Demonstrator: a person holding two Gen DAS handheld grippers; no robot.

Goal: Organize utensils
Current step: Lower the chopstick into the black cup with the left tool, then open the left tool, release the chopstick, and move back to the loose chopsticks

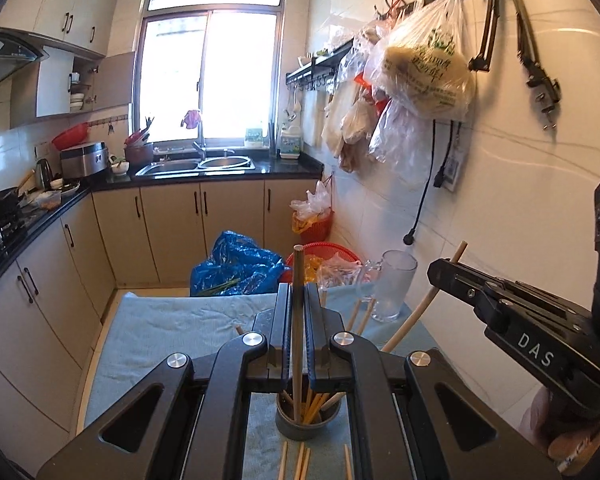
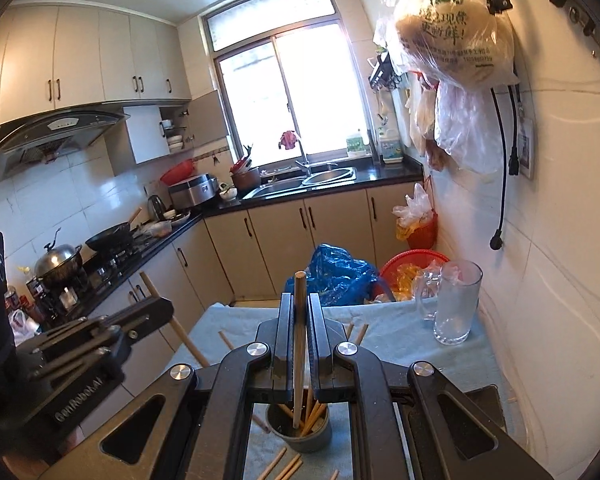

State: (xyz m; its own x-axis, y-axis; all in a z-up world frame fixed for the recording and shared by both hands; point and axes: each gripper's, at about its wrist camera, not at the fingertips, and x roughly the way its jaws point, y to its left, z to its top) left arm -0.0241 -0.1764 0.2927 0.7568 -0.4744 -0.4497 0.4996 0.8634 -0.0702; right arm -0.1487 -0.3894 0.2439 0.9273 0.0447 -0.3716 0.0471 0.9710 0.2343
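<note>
Chopstick in left gripper: a pale wooden chopstick [image 1: 298,300], round and plain, stands upright at the lower centre of the left wrist view; its lower end goes down into the cup.
Chopstick in right gripper: a second pale wooden chopstick [image 2: 299,344] of the same look, upright at the lower centre of the right wrist view, its lower end also inside the cup.
Left gripper: the left gripper [image 1: 298,312] is clenched on its chopstick, both fingers pressed against the stick.
Right gripper: the right gripper [image 2: 299,328] is clenched on its chopstick in the same way.
Cup: a small dark grey cup [image 1: 307,424] stands on the cloth just below the fingers and holds several more chopsticks, wooden and yellowish, leaning to different sides.
Loose chopsticks: some chopsticks [image 2: 286,466] lie flat on the cloth near the cup, at the bottom edge of the frame.
Cloth: a light blue towel [image 1: 172,320] covers the table.
Glass mug: a clear glass mug [image 2: 456,304] stands on the towel at the right, near the white tiled wall.
</note>
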